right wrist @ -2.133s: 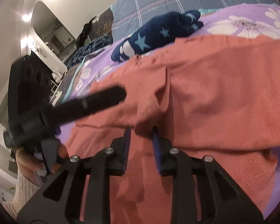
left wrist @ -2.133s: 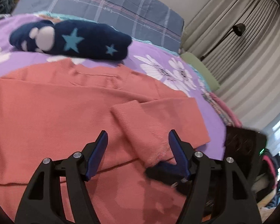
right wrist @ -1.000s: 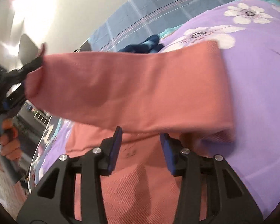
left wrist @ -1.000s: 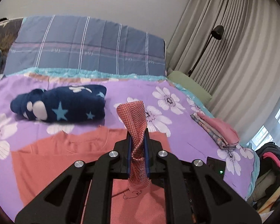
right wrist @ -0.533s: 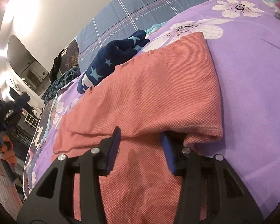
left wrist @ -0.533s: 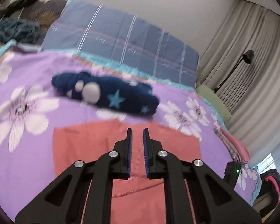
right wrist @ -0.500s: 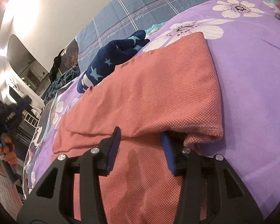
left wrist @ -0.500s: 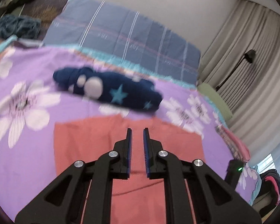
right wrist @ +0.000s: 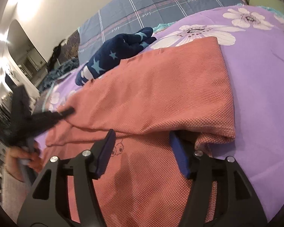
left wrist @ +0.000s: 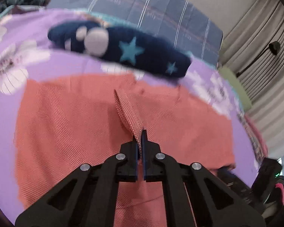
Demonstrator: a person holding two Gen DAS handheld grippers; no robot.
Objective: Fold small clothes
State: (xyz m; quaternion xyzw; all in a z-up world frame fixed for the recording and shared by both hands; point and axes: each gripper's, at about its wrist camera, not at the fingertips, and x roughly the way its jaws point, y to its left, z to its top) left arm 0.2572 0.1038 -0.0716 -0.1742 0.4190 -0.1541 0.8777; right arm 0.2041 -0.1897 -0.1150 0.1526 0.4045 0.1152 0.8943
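Note:
A salmon-orange knit garment point(left wrist: 75, 117) lies folded on the purple flowered bedspread point(left wrist: 3, 113). My left gripper point(left wrist: 139, 135) is shut on a pinched ridge of that garment near its middle. In the right wrist view the garment point(right wrist: 161, 87) shows a folded-over top layer. My right gripper point(right wrist: 142, 138) is open, its jaws wide apart at the folded edge, holding nothing. The left gripper also shows in the right wrist view point(right wrist: 66, 111), touching the garment's left edge.
A rolled navy garment with teal stars point(left wrist: 123, 51) lies behind the orange one, also seen in the right wrist view point(right wrist: 115, 54). A blue plaid quilt point(left wrist: 142, 9) is at the bed's head. Curtains and a floor lamp point(left wrist: 274, 46) stand at right.
My left gripper came down low over the garment and now pinches a ridge of its fabric. My right gripper stayed open at the folded edge.

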